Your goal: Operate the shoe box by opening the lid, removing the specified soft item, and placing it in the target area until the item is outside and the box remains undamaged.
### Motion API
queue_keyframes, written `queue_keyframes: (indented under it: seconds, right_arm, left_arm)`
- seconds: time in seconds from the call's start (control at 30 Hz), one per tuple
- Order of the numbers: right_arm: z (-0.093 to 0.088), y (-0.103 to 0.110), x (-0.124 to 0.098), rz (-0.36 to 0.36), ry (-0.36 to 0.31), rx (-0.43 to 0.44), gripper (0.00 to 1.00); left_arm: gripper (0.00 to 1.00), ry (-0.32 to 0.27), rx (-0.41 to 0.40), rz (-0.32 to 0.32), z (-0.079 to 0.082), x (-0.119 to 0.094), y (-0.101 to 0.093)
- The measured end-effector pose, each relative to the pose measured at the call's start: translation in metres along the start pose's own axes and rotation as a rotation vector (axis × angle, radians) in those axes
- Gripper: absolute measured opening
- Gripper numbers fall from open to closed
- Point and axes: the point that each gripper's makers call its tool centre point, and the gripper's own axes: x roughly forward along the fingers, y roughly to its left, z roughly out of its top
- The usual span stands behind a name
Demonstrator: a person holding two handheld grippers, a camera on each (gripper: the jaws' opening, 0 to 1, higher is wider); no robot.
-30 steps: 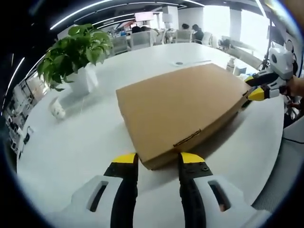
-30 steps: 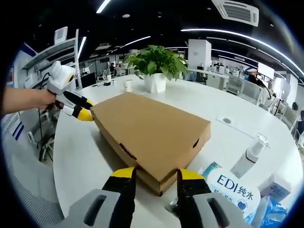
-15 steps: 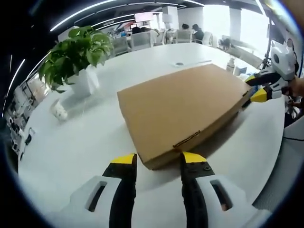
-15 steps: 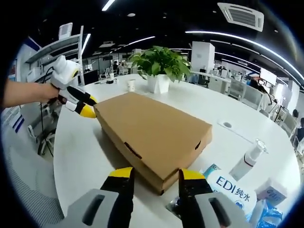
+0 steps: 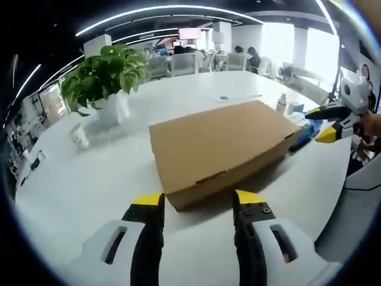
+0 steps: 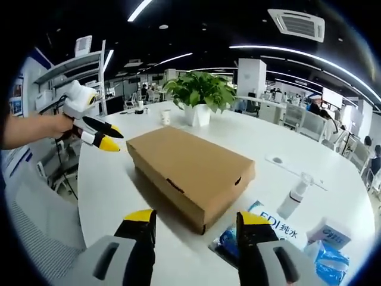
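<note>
A closed brown cardboard shoe box (image 5: 220, 146) (image 6: 190, 171) lies flat on the white table (image 5: 77, 179). My left gripper (image 5: 199, 200) is open, its yellow-tipped jaws just short of one end of the box with a gap between them and the cardboard. My right gripper (image 6: 196, 219) is open too, a little back from the box's opposite corner. Each gripper also appears in the other's view: the right gripper (image 5: 328, 124) at the right edge, the left gripper (image 6: 98, 134) at the left, held by a hand. What is inside the box is hidden.
A potted green plant (image 5: 107, 74) (image 6: 199, 95) and a small paper cup (image 5: 77, 136) stand beyond the box. A blue-and-white wipes pack (image 6: 262, 235), a spray bottle (image 6: 293, 196) and a small white box (image 6: 330, 235) lie right of the box. Office desks and chairs fill the background.
Both grippers have drawn back from the box, so it looks smaller and farther off. Both pairs of jaws stand slightly wider apart. The box itself has not moved.
</note>
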Motion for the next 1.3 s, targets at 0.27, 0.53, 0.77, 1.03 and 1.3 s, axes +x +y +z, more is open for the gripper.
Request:
queue_keyframes:
  seconds: [0.27, 0.53, 0.77, 1.03, 1.3]
  right_arm:
    - [-0.001, -0.008, -0.034, -0.033, -0.025, -0.017, 0.63]
    - [-0.023, -0.013, -0.073, -0.090, -0.017, -0.014, 0.75]
    - [-0.055, -0.024, -0.108, -0.158, -0.010, 0.032, 0.85]
    - [-0.068, -0.029, -0.144, -0.223, -0.033, 0.048, 0.97]
    - [-0.076, -0.032, -0.162, -0.258, -0.019, 0.082, 0.99]
  left_arm:
    - [0.55, -0.065, 0.022, -0.073, 0.009, -0.022, -0.041]
    - [0.64, -0.126, 0.000, -0.127, 0.009, -0.040, -0.069]
    - [0.74, -0.135, 0.026, -0.147, -0.004, -0.056, -0.085]
    - [0.89, -0.132, 0.023, -0.151, -0.022, -0.070, -0.096]
    - [0.99, -0.184, 0.036, -0.116, -0.020, -0.085, -0.099]
